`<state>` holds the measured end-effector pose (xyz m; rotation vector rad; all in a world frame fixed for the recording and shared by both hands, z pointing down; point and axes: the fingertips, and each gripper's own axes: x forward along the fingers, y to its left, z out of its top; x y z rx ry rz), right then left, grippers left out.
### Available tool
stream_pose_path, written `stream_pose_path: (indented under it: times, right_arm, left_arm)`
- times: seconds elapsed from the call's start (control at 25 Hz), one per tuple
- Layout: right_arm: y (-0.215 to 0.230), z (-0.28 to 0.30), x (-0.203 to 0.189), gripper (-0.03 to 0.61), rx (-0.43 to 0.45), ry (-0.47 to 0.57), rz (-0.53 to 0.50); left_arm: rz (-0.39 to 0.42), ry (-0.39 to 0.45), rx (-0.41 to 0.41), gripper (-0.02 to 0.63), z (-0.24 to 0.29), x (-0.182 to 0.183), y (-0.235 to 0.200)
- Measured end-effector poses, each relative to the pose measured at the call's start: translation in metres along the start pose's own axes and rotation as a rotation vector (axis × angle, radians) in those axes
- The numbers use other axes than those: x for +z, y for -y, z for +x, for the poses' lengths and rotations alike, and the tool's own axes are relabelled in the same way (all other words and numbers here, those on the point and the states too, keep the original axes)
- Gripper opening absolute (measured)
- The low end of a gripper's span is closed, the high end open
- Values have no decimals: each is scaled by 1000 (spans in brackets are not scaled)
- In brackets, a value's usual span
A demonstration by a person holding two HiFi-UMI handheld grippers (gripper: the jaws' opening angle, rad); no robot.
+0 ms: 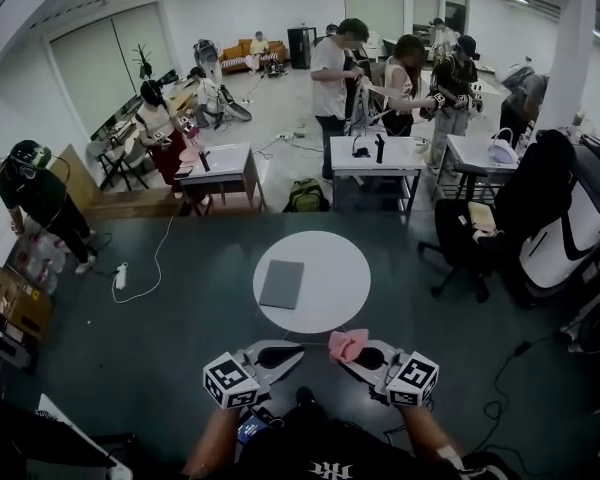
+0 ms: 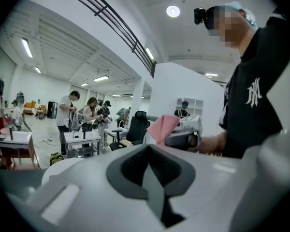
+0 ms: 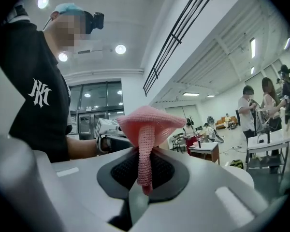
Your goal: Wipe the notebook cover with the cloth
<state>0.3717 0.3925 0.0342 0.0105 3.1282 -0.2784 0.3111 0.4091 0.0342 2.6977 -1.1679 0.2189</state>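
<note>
Left jaws: the jaws of my left gripper (image 2: 150,151) are pressed together, dark pads meeting, with nothing between them.
Right jaws: the jaws of my right gripper (image 3: 144,153) pinch a fold of the pink knitted cloth (image 3: 150,122).
Cloth, form: a narrow strip runs down between my right pads, and the rest spreads above the jaw tips like a cap.
Cloth, place: held in the air at my right jaw tips, by the near rim of the table and apart from the notebook.
Grippers, stance: in the head view both sit side by side below the table's near rim. Their tips are turned inward toward each other with a gap between, and the marker cubes face outward.
Hands: my forearms enter from the bottom edge of the head view, one behind each gripper.
Notebook (image 1: 282,283): grey, closed, lying flat on the table left of its centre, untouched by either gripper.
Table (image 1: 335,263): round with a white top, carrying only the notebook.
Floor (image 1: 180,298): dark around the table, with a white power strip (image 1: 120,276) and its cable to the left.
Further out: a green backpack (image 1: 306,196) on the floor beside white work tables, and a black office chair (image 1: 540,198) at right.
Background: several people standing or bent over tables.
</note>
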Motion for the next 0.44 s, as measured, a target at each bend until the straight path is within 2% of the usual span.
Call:
stream_pose_path:
  times: [0.28,0.44]
  right_arm:
    - [-31,7,18,28,5,60,-24]
    - [-48,10,11,28,34,59,-46]
  left_arm:
    - [27,2,7,5,-22,9,18]
    - [46,12,-2,4,-27,7,28]
